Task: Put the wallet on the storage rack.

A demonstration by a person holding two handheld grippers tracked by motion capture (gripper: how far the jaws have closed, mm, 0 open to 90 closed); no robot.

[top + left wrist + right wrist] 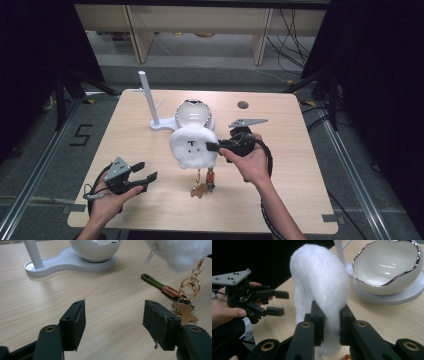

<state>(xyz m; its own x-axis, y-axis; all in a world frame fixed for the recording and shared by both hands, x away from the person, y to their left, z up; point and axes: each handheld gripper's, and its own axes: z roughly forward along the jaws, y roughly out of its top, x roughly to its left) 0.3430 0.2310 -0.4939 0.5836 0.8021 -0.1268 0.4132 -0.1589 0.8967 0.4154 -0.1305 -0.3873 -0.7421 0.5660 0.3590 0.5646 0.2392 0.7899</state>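
– Pale wood worktop [280, 195] on a grey floor, dark curtains at both sides. What sits on it?

– A white stand [159, 122] with a post and a white bowl [192, 114] on its base, at the far middle. Take the bowl as the landmark.

– Where is the plush?

– The white plush [194, 146] hangs just in front of the bowl, lifted off the wood. The right claw [212, 146] pinches a fold of it; in the right gripper view the fur [322, 290] is squeezed tight between the two pads.

– And below it?

– A keychain [202, 185] dangles from the plush: a green strap [152, 281], a gold ring [190, 285] and a tan charm [186, 313], its lower end down on the wood, nearer the person than the bowl.

– How is the right hand set?

– The right hand [252, 162] comes in from the near edge, forearm slanting up toward the bowl, claw pointing left and level.

– The left one?

– The left hand [112, 192] is low, well to the left of the bowl and nearer the person, palm up under its tool. The left claw [145, 171] stands wide with nothing between the pads, pointing right toward the keychain.
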